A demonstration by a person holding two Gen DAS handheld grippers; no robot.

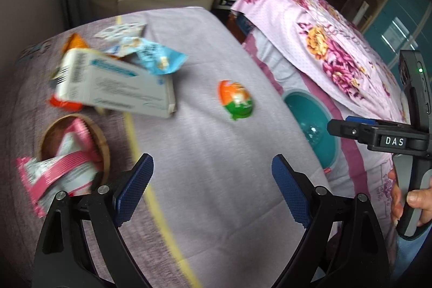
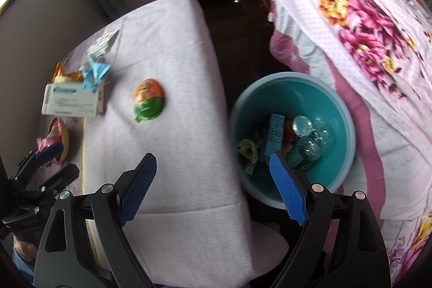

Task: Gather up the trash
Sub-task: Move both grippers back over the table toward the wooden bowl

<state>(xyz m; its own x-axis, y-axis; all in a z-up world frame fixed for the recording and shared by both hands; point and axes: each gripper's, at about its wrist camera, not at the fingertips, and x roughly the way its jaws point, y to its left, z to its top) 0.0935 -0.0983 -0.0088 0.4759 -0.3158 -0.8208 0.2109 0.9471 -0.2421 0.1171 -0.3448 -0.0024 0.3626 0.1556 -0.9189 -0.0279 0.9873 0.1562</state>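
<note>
Your left gripper hangs over the lilac cloth w/ jaws spread wide, nothing btwn the blue pads. Your right gripper is also wide apart and empty, one pad over the cloth edge, the other over the teal bin. In the right wrist view the bin sits at approx 2 o'clock from the gripper, on the dark floor btwn the cloth-covered table and the floral bedspread; inside it are a can, a clear bottle, a blue carton and some green scrap. Trash left on the table: an orange-and-green wrapper at approx 11 o'clock, alone on bare cloth; further at 10 o'clock a white box w/ a light-blue wrapper and an orange one just behind it. In the left wrist view a wooden bowl at 9 o'clock holds a pink-striped packet, spilling over the rim. Frames are blurred; print on the box can't be read.
</note>
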